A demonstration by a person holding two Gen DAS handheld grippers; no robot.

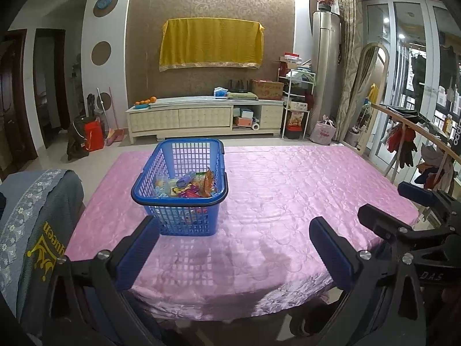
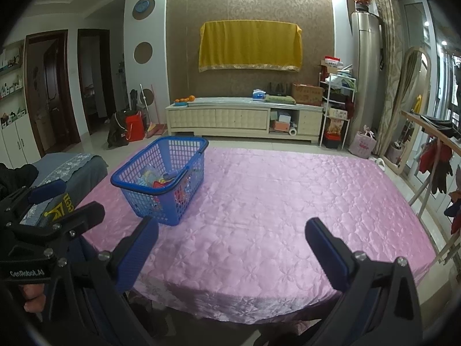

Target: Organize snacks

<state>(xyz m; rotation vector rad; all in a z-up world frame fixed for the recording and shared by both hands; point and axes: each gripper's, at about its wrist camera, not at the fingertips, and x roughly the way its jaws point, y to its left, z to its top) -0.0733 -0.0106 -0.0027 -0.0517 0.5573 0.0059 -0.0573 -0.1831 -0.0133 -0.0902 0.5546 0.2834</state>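
Observation:
A blue plastic basket (image 1: 184,216) (image 2: 138,199) stands on the pink tablecloth (image 1: 288,201) (image 2: 273,201), left of the table's middle. Several colourful snack packets (image 1: 191,186) (image 2: 161,183) lie inside it. My left gripper (image 1: 233,232) hovers open over the table's near edge, its left finger just in front of the basket. Over the same near edge my right gripper (image 2: 232,232) is open too, the basket ahead and to its left. Nothing sits between either pair of fingers. Each gripper shows at the side of the other's view.
A chair back draped in grey cloth (image 1: 37,230) (image 2: 69,170) stands at the table's left side. Beyond the table are a low TV cabinet (image 1: 204,118), shelves and a clothes rack (image 1: 417,144) on the right. A hand (image 2: 33,297) holds the left gripper's handle.

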